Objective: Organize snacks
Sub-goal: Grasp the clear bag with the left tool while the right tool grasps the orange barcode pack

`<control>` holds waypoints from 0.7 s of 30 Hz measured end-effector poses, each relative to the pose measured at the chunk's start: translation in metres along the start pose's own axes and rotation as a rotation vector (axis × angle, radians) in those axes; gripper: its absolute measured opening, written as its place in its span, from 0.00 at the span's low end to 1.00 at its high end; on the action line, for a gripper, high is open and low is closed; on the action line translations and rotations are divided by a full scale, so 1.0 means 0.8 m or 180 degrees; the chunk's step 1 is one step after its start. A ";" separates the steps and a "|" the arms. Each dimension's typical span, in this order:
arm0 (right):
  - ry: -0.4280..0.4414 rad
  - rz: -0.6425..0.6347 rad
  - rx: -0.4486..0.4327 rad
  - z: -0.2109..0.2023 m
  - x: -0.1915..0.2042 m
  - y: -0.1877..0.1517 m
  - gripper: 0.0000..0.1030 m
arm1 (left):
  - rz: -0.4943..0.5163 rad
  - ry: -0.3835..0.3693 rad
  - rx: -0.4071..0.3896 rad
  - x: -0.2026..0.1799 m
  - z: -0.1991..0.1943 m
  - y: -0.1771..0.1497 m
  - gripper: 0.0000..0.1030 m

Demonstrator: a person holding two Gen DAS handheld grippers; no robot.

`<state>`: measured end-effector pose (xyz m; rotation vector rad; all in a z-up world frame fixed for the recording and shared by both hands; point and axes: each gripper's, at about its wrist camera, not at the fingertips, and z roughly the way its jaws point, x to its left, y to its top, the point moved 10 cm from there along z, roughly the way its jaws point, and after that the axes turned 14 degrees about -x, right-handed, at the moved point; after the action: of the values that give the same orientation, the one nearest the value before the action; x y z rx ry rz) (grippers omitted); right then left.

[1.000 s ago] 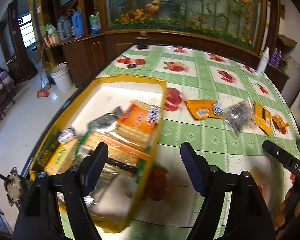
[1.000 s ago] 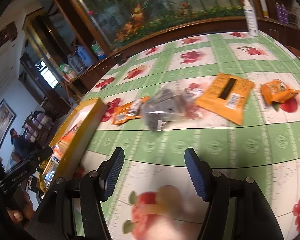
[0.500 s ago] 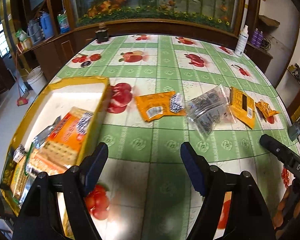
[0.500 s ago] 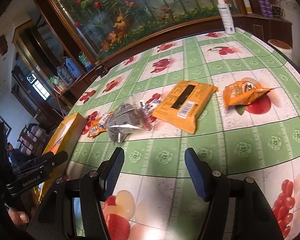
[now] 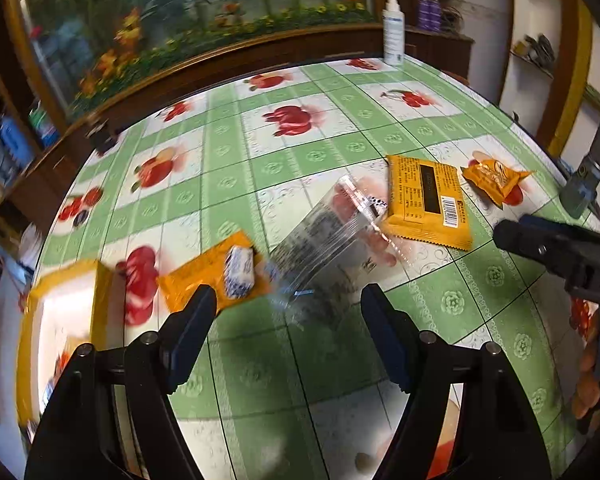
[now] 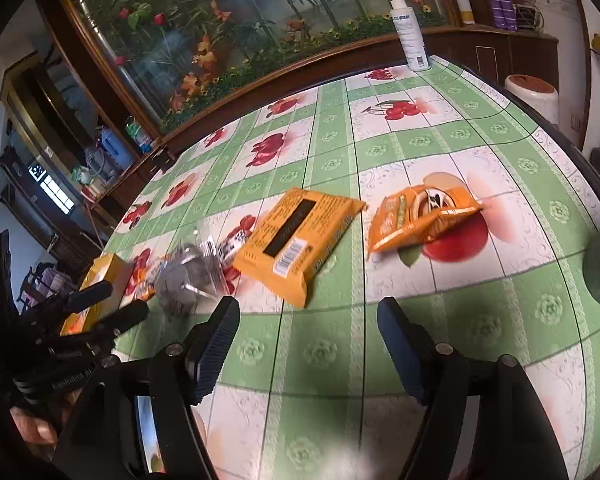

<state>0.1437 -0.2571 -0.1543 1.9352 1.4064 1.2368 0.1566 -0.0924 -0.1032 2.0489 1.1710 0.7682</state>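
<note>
Several snacks lie loose on the green fruit-print tablecloth. In the left wrist view there is an orange packet with a small blue-white candy (image 5: 216, 276), a clear plastic bag (image 5: 332, 240), a flat orange pack with a black stripe (image 5: 426, 198) and a small crumpled orange pouch (image 5: 494, 178). My left gripper (image 5: 288, 328) is open and empty, just short of the clear bag. My right gripper (image 6: 306, 340) is open and empty, in front of the flat orange pack (image 6: 300, 236) and the pouch (image 6: 420, 216). The yellow box (image 5: 56, 320) sits at the left.
A white spray bottle (image 6: 410, 36) stands at the table's far edge. A dark wooden cabinet with a flower mural runs behind the table. The table's rim curves round on the right. The left gripper shows in the right wrist view (image 6: 100, 312).
My left gripper has swung right, away from the yellow box and towards the loose snacks. My right gripper has come closer to the flat orange pack and the pouch.
</note>
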 end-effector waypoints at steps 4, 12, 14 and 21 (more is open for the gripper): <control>-0.0111 -0.0064 0.0040 0.030 0.017 0.011 0.75 | 0.0290 -0.0082 -0.0009 -0.011 0.015 0.009 0.72; -0.0442 0.0012 0.0162 0.080 0.017 0.007 0.76 | 0.0529 -0.0513 0.0100 -0.032 0.042 0.007 0.73; -0.0488 0.0021 0.0153 0.087 0.014 0.010 0.76 | 0.0557 -0.0569 0.0166 -0.035 0.051 0.004 0.73; -0.0619 -0.0166 0.0173 0.103 0.017 0.016 0.83 | 0.0448 -0.0635 0.0362 -0.035 0.074 -0.013 0.77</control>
<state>0.2215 -0.2379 -0.1805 1.9822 1.3930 0.9675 0.1834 -0.1276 -0.1522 2.2633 0.9870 0.5571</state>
